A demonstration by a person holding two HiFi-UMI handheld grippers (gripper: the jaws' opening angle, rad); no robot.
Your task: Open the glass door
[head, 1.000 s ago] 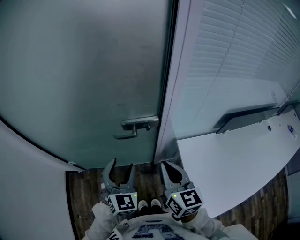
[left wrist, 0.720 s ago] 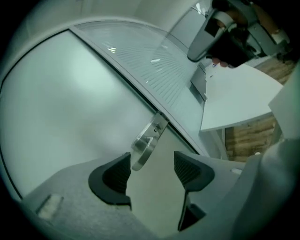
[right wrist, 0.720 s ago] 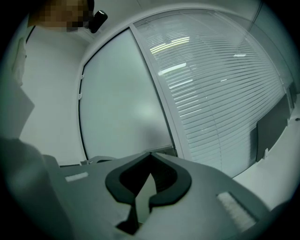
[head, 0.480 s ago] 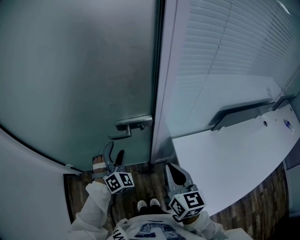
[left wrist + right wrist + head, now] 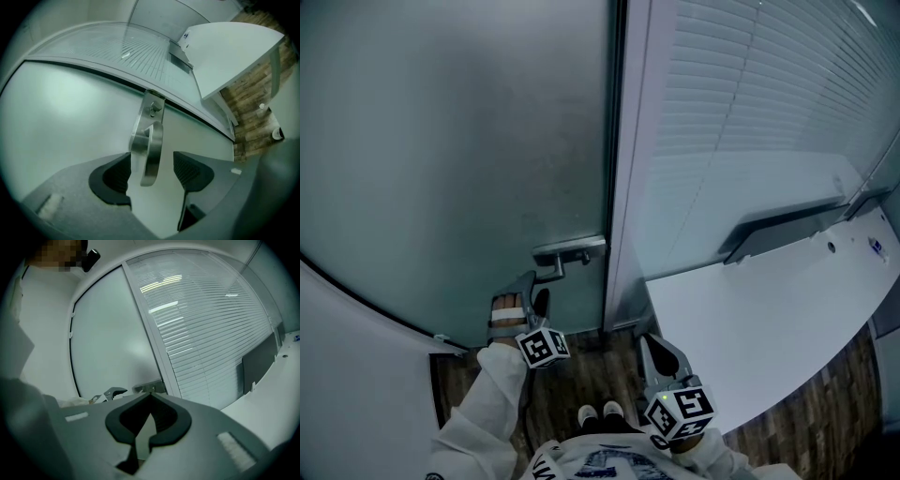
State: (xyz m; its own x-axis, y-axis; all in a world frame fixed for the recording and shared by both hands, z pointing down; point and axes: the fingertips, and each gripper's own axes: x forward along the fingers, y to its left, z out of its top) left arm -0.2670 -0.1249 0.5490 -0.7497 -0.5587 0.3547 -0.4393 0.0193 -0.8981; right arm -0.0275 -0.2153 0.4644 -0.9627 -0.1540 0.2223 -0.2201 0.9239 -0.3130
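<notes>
- The glass door (image 5: 459, 141) fills my head view from 9 to 12 o'clock. It is frosted and shut against the door frame (image 5: 630, 187). Its lever handle (image 5: 567, 255) sits low on the pane, at the latch edge just beside the frame.
- At 3 o'clock of the handle, the frame and a window with blinds (image 5: 750, 112) close that side off.
- A white tabletop (image 5: 741, 328) juts in at 4 o'clock of the handle, and a white wall (image 5: 356, 375) shuts off 8 o'clock. The strip of wooden floor (image 5: 581, 375) between them is the open room I have.
- My left gripper (image 5: 534, 295) is reached out at 7 o'clock of the handle, with the sleeve extended. It is rolled onto its side and tipped slightly down toward the pane.
- In the left gripper view its fingers (image 5: 115, 178) stand wide apart, though they have just been easing closed a touch. The free end of the lever is between them.
- One pad has a clear gap to the lever. The lever lies close to the other pad, and I cannot tell whether they touch.
- My right gripper (image 5: 149, 398) hangs back at 5 o'clock of the handle, close to my body. Its fingers are closed together on nothing, and it is aimed toward the frame.
</notes>
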